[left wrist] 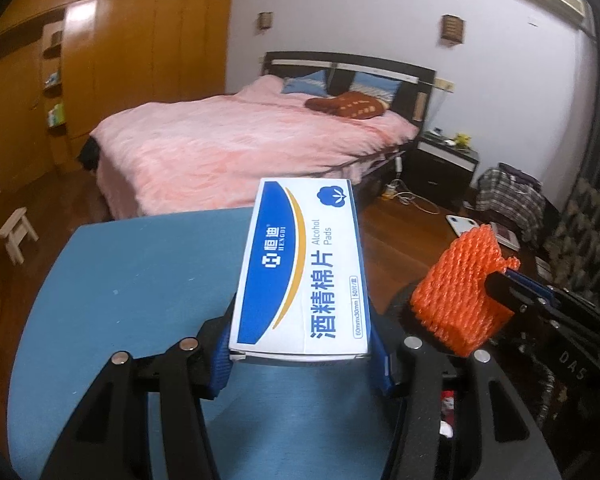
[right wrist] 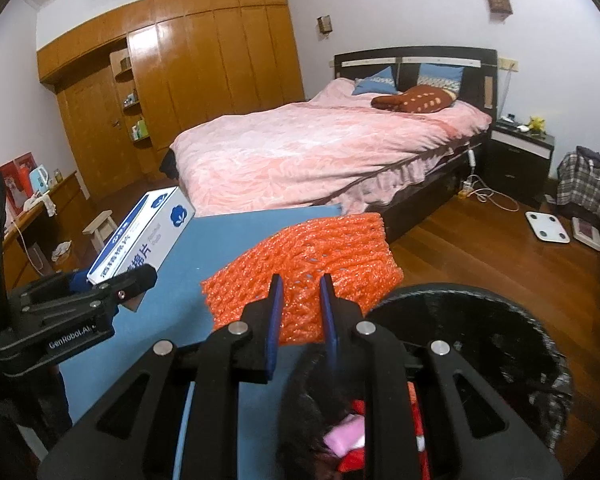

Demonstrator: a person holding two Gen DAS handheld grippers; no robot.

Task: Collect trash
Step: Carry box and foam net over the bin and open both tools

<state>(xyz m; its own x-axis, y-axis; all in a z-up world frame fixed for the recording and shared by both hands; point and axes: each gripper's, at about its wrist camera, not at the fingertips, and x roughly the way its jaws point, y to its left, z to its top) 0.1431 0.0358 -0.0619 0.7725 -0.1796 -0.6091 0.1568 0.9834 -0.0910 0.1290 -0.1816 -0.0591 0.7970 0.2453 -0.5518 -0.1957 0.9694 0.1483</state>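
My left gripper (left wrist: pixel 300 344) is shut on a white and blue alcohol pads box (left wrist: pixel 304 272), held lengthwise above the blue table (left wrist: pixel 140 280). In the right wrist view the same box (right wrist: pixel 144 236) sits in the left gripper (right wrist: pixel 112 278) at the left. My right gripper (right wrist: pixel 302 304) is shut on an orange foam net (right wrist: pixel 312 264), its blue pads pinching the near edge. From the left wrist the net (left wrist: pixel 456 292) and right gripper (left wrist: pixel 496 284) show at the right. A black bin (right wrist: pixel 460 300) with red and pink trash inside lies just under the right gripper.
A bed with a pink cover (right wrist: pixel 320 148) stands beyond the table. A dark nightstand (right wrist: pixel 520 160), a white scale (right wrist: pixel 548 228) and checked bags (right wrist: pixel 588 184) are on the wooden floor at the right. A small stool (right wrist: pixel 102 226) and wooden wardrobe (right wrist: pixel 200 72) stand at the left.
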